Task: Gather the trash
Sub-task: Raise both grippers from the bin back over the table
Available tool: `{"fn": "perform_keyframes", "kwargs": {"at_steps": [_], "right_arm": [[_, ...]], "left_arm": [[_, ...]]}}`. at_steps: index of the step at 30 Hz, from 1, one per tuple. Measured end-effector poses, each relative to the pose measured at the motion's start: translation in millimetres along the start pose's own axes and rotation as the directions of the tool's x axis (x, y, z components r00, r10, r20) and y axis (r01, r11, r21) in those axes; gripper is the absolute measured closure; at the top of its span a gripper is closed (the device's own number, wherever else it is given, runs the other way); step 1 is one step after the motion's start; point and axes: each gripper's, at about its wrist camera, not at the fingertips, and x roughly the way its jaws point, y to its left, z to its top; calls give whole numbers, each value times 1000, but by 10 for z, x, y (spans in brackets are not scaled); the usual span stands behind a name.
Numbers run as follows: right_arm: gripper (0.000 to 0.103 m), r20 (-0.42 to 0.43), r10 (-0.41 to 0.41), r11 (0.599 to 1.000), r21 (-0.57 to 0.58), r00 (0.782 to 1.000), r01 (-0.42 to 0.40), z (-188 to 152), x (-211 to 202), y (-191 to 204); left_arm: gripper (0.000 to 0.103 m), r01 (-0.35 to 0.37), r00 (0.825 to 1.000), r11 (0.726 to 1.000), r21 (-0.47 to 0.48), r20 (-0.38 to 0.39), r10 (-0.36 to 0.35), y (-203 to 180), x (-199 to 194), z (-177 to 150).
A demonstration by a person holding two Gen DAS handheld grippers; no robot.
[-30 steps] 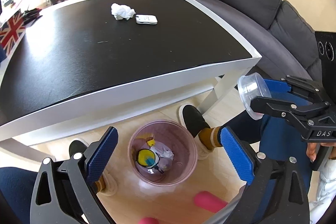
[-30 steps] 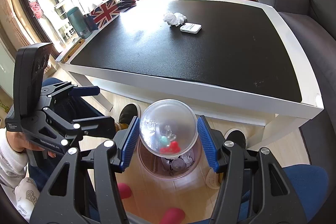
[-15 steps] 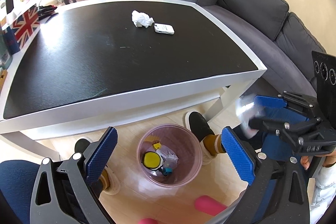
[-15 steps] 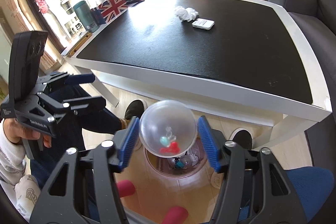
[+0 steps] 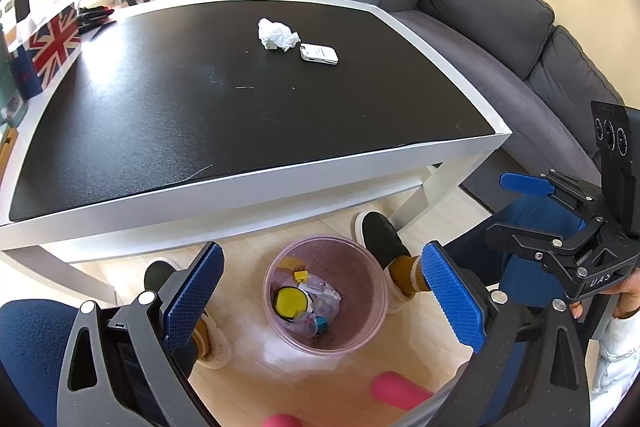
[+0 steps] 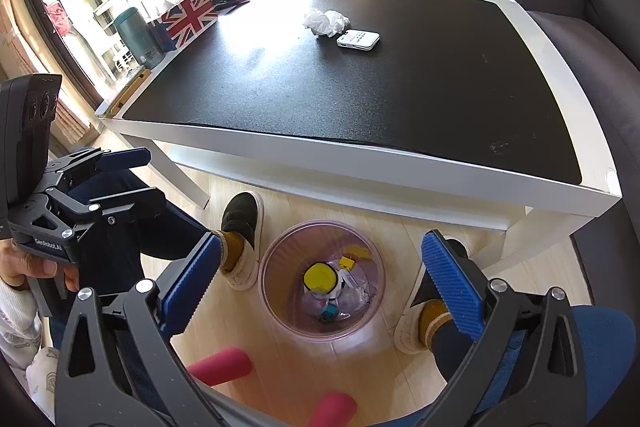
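Both your grippers, left [image 5: 320, 301] and right [image 6: 320, 285], hang wide open and empty above the bin [image 6: 322, 281]. Drop step looks finished. Next: crumpled tissue [image 5: 278, 35] on the table [image 5: 256, 183] beyond the bin (skip the white device [image 5: 319, 53] beside it).

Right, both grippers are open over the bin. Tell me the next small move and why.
Probably raise the right gripper toward the crumpled tissue on the black table. Both it and the left gripper are open and hold nothing above the pink bin, and the tissue is the only obvious trash on the table, beside a white device.
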Motion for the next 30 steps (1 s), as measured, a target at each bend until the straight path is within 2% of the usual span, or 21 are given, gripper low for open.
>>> {"fn": "perform_keyframes", "kwargs": {"at_steps": [18, 30], "right_arm": [[5, 24, 3, 1000, 0, 1000, -3, 76, -134, 17], [5, 63, -8, 1000, 9, 998, 7, 390, -307, -40]], "left_arm": [[8, 8, 1000, 1000, -3, 20, -8, -35, -112, 61], [8, -10, 998, 1000, -22, 65, 12, 68, -308, 373]]}}
